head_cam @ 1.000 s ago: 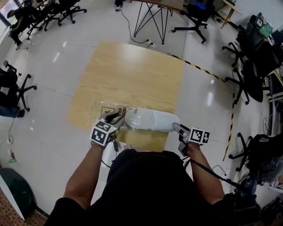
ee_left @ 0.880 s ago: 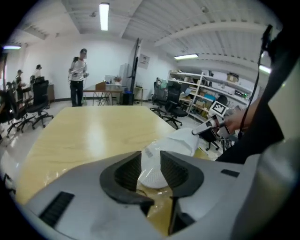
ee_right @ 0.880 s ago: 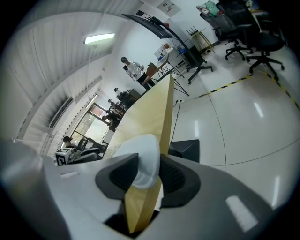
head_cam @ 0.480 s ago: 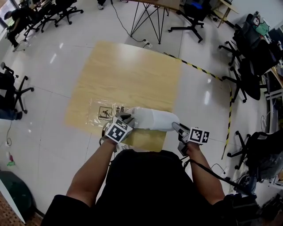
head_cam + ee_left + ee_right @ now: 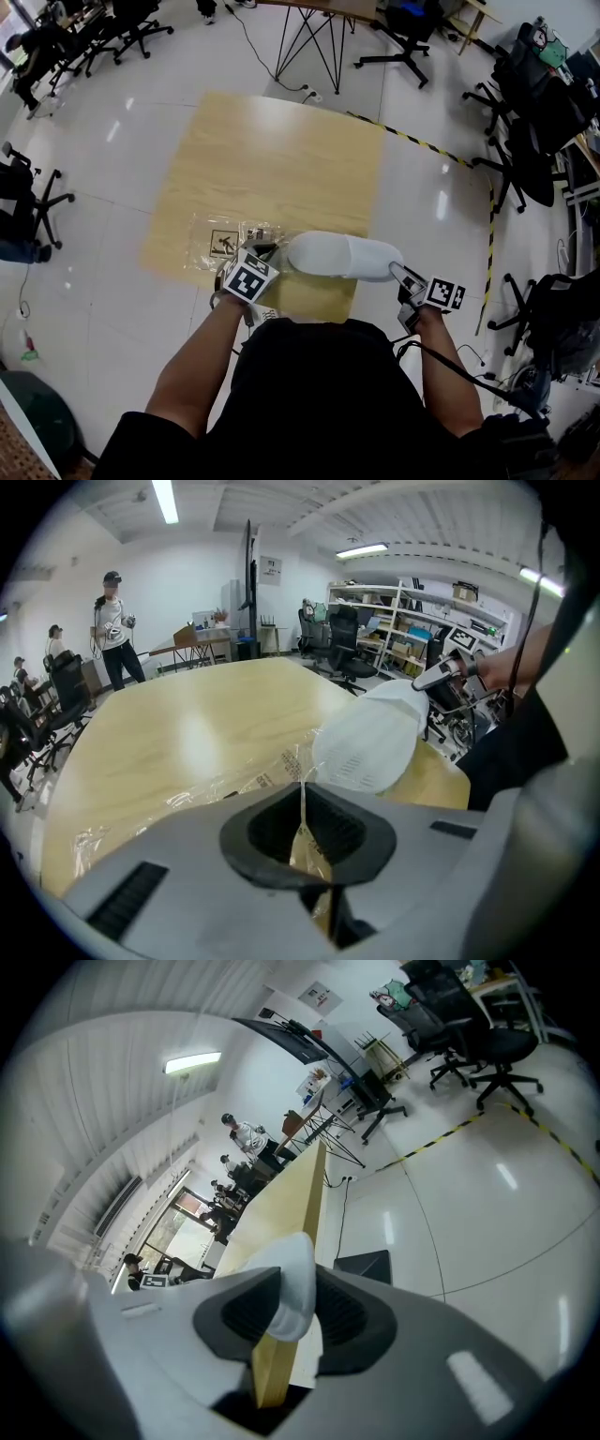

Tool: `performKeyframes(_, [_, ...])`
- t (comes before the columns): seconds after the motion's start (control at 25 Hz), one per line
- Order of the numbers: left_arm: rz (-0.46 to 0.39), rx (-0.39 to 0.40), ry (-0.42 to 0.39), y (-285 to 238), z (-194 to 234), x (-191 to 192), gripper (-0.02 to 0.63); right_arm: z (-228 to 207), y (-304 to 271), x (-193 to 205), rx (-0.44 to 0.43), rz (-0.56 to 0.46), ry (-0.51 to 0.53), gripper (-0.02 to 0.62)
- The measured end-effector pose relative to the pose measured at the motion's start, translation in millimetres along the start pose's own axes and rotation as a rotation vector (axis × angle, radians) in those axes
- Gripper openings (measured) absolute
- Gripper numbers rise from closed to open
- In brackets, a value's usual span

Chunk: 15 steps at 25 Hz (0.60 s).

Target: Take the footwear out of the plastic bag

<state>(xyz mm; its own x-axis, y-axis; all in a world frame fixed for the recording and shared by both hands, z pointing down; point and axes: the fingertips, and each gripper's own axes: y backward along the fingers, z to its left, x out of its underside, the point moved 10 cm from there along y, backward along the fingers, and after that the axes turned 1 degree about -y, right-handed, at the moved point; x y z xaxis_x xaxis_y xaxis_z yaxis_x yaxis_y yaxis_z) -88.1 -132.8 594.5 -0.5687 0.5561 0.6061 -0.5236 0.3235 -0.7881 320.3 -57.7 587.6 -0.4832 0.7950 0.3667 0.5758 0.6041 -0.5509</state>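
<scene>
At the near edge of the wooden surface (image 5: 272,159), toward 6 o'clock, the white slipper (image 5: 345,256) lies crosswise. It is almost clear of the transparent plastic bag (image 5: 217,240) flattened at its 9 o'clock. The left gripper (image 5: 302,803) has just been closing and now pinches the bag's film. The right gripper (image 5: 286,1312), jaws narrowing, clamps the slipper's 3 o'clock end. The extraction looks nearly done; only the slipper's 9 o'clock end may still sit in the bag's mouth.
</scene>
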Motion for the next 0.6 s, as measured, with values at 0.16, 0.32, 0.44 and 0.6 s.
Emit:
performKeyframes(0.16, [0.010, -0.044, 0.007, 3, 19, 5, 0.018, -3, 13, 1, -0.027, -0.032, -0.011, 0.101])
performKeyframes(0.32, [0.021, -0.129, 0.026, 5, 56, 5, 0.015, 6, 20, 6, -0.103, -0.068, -0.021, 0.080])
performKeyframes(0.44, [0.046, -0.221, 0.071, 9, 90, 1, 0.015, 12, 23, 9, -0.138, -0.102, -0.048, 0.067])
performKeyframes(0.6, [0.032, -0.280, 0.113, 16, 117, -14, 0.014, 18, 33, 14, -0.172, -0.144, -0.076, 0.060])
